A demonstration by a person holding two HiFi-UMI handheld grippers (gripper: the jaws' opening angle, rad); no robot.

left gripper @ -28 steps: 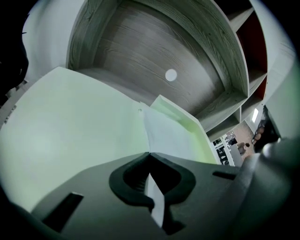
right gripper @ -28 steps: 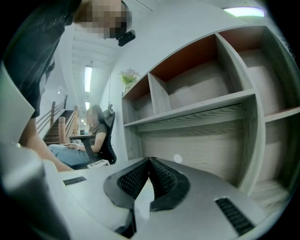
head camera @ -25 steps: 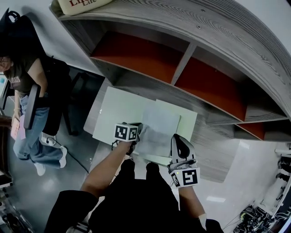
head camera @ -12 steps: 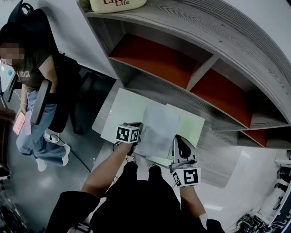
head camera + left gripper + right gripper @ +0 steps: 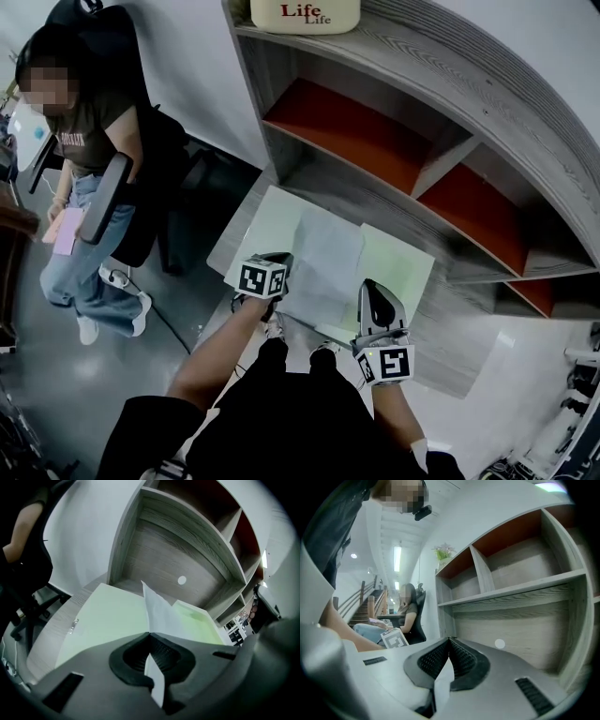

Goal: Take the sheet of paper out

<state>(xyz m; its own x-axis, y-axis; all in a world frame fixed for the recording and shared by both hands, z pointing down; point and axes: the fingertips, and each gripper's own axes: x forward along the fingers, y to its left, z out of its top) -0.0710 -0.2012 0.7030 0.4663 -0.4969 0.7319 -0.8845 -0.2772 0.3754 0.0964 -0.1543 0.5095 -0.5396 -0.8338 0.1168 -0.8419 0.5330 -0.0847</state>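
A white sheet of paper lies over a pale green folder on the grey wood desk. My left gripper is shut on the sheet's near left edge. In the left gripper view the sheet rises from the closed pads, standing up off the green folder. My right gripper hangs over the folder's near right edge, pointing level at the shelves, jaws closed. A thin pale strip shows between its pads; I cannot tell what it is.
A grey shelf unit with red-backed compartments stands right behind the folder. A cream box printed "Life" sits on top. A person sits in a black office chair to the left. Grey floor lies below.
My left gripper has risen a little with the sheet's edge still in it, and both grippers have shifted across the desk. The head view has swung, showing more of the seated person.
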